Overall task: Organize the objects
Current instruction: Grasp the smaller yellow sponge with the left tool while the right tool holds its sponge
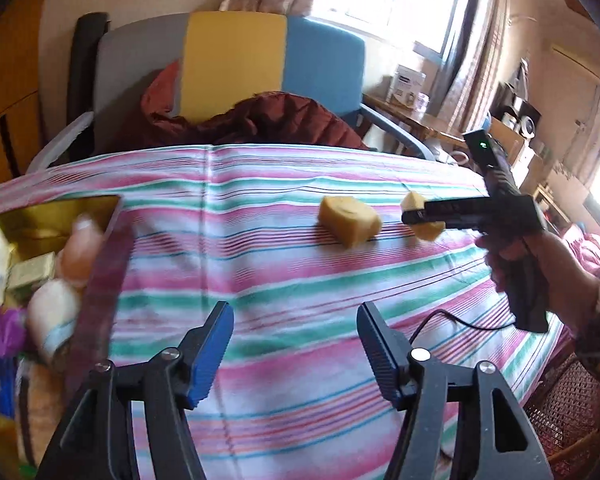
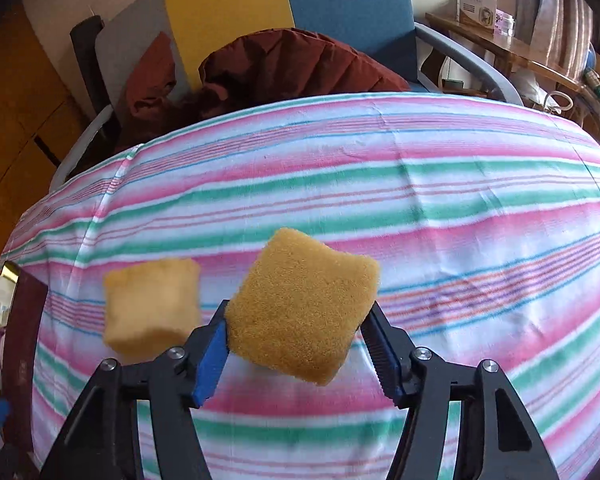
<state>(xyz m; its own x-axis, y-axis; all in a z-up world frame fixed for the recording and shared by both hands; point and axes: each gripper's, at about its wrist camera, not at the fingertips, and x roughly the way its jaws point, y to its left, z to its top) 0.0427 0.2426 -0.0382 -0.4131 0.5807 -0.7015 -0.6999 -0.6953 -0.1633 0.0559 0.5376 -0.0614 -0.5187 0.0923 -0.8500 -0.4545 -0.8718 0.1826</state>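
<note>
My right gripper (image 2: 296, 340) is shut on a yellow sponge block (image 2: 304, 304) and holds it above the striped tablecloth (image 2: 420, 200). It also shows in the left wrist view (image 1: 422, 218), gripping the sponge (image 1: 414, 202) at the right. A second yellow sponge block (image 2: 152, 308) lies on the cloth to the left of it, also in the left wrist view (image 1: 350, 220). My left gripper (image 1: 296, 344) is open and empty over the cloth, near a box (image 1: 100, 264) with a gold lining at the left.
The box holds several packets and wrapped items (image 1: 52, 312). A chair with grey, yellow and blue panels (image 1: 236, 68) and a dark red jacket (image 1: 260, 120) stands behind the table. A black cable (image 1: 460, 320) lies at the right. A wicker chair (image 1: 564, 412) stands at lower right.
</note>
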